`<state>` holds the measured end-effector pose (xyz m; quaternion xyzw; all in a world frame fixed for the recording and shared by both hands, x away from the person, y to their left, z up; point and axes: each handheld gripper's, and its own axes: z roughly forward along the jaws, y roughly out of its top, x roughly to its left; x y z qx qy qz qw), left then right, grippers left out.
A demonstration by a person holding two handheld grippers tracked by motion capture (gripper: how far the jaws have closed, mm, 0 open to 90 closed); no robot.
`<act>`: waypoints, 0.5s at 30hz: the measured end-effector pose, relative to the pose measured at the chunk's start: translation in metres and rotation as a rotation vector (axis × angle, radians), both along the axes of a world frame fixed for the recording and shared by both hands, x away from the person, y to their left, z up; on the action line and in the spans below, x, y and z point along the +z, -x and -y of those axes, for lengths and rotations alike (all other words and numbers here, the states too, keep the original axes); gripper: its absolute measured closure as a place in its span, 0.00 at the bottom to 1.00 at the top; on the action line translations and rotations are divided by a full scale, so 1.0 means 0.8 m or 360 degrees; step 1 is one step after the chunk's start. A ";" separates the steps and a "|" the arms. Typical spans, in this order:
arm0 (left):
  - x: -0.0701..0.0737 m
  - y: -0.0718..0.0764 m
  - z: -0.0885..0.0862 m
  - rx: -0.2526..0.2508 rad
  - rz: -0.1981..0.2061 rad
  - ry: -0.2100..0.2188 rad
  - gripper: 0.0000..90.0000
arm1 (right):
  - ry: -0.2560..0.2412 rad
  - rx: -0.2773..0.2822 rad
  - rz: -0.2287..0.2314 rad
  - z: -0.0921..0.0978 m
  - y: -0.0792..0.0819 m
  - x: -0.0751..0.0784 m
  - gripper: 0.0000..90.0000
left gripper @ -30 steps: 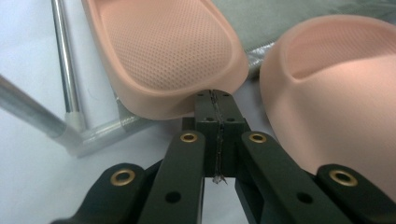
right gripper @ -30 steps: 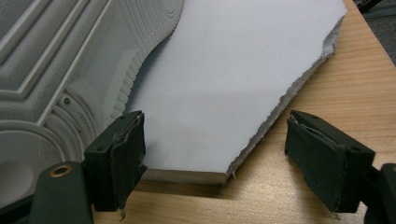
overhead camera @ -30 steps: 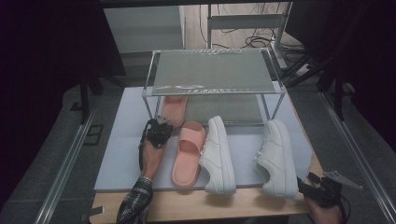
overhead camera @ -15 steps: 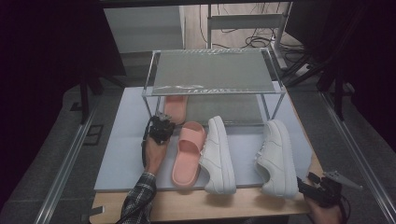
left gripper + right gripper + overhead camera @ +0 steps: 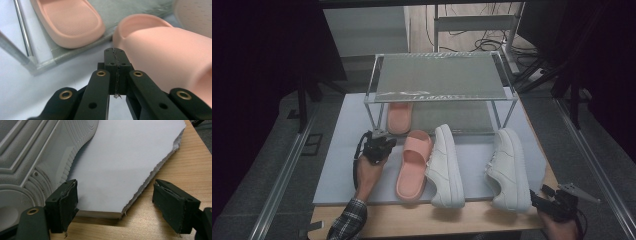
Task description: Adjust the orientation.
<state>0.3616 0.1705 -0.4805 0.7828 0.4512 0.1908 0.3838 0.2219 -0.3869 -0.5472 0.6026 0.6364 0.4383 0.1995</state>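
Note:
Two pink slippers and two white sneakers. One slipper (image 5: 399, 118) (image 5: 70, 22) lies on the lower shelf of a metal rack (image 5: 442, 95). The other slipper (image 5: 412, 165) (image 5: 162, 50) lies on the white mat beside a sneaker (image 5: 446, 167). My left gripper (image 5: 379, 140) (image 5: 116, 56) is shut with nothing in it, its tip just left of the loose slipper's toe and pointing at the rack. The second sneaker (image 5: 508, 167) (image 5: 30, 157) lies at the right. Behind its heel, my right gripper (image 5: 539, 196) (image 5: 117, 205) stands open over the mat's near corner.
The white mat (image 5: 347, 150) (image 5: 130, 152) covers most of the wooden table (image 5: 492, 220) (image 5: 175, 170), which shows along the near edge. The rack's thin post (image 5: 21, 27) stands close to my left gripper. Dark floor and metal rails flank the table.
My left gripper edged toward the rack, then drew back a little toward the person. The shoes and the right gripper have not moved.

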 end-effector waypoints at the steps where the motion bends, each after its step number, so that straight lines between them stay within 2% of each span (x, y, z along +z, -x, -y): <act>1: 0.002 0.005 -0.001 -0.0015 0.0000 0.0015 1.00 | 0.0000 0.0000 0.0000 0.000 0.000 0.000 0.23; 9: 0.012 0.050 0.001 -0.0132 0.0021 0.0083 1.00 | 0.0000 -0.0001 0.0000 0.000 0.000 0.000 0.23; 12: 0.011 0.061 0.008 -0.0180 0.0016 0.0117 1.00 | 0.0000 -0.0001 0.0000 0.000 0.000 0.000 0.23; 15: 0.006 0.068 0.020 -0.0222 0.0011 0.0116 1.00 | 0.0000 -0.0001 0.0000 0.000 0.000 0.000 0.23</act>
